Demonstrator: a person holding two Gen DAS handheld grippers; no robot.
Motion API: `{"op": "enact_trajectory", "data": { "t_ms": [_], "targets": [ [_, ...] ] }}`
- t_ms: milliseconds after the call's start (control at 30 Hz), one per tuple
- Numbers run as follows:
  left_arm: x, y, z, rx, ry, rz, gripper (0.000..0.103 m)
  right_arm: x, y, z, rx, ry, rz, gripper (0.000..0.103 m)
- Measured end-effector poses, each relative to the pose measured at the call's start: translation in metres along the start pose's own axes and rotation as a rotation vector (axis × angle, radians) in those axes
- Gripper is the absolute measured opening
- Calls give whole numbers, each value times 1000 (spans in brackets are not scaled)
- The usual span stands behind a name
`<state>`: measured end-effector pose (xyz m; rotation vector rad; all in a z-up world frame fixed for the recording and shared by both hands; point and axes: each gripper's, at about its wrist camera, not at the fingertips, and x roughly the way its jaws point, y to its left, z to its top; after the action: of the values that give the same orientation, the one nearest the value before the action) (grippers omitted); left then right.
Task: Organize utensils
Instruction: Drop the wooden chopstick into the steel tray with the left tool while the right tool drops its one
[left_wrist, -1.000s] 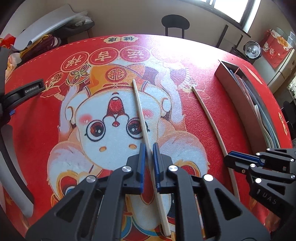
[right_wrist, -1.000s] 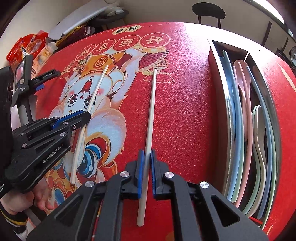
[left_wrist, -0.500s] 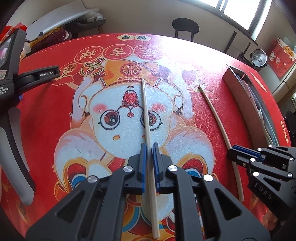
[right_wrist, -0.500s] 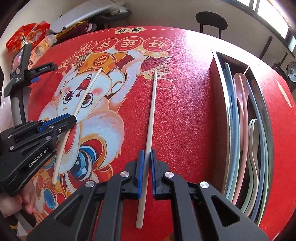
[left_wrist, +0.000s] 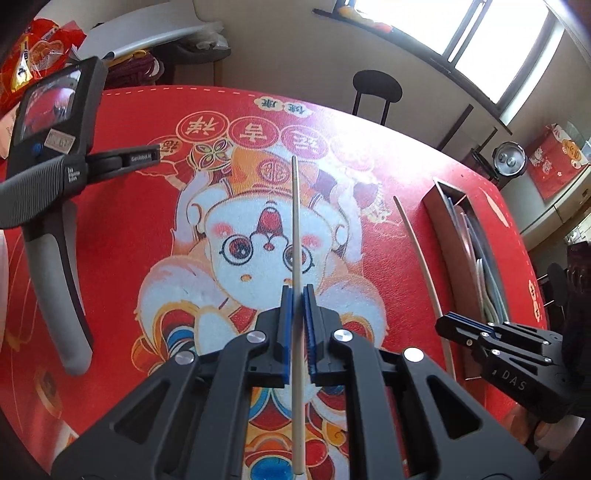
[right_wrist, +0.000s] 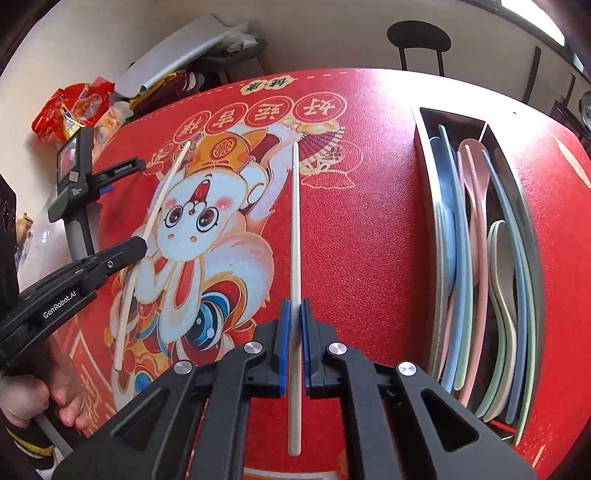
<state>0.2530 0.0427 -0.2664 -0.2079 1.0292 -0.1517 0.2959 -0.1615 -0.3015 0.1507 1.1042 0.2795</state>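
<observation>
Left wrist view: the left gripper is clamped on a pale chopstick that points away over a red tablecloth printed with a cartoon rabbit. Right wrist view: the right gripper pinches a second chopstick the same way — just right of it, a divided metal tray holds pastel spoons and chopsticks.
</observation>
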Motion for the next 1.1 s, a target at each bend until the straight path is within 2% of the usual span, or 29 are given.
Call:
{"op": "enact_trajectory", "data": {
  "t_ms": [100,267,433,633,767,867,1100],
  "targets": [
    [-7,-17,10,6,-18,-32,11,-18,-9,6,-8,-39,-14,6],
    [-3,-61,23,38,-23,-103,10,-45,-47,13,37,-74,-74,6],
    [16,-116,33,63,1,-186,11,-57,-96,13,101,-62,-143,6],
    [40,-178,30,98,53,-274,11,-60,-126,9,128,-38,-174,6],
    [62,-194,23,65,98,-289,11,-55,-133,7,143,-22,-164,6],
    [72,-201,21,81,113,-277,11,-50,-133,5,146,-15,-156,6],
    [92,-195,22,59,158,-246,12,-40,-134,7,166,1,-152,6]
  ]
}}
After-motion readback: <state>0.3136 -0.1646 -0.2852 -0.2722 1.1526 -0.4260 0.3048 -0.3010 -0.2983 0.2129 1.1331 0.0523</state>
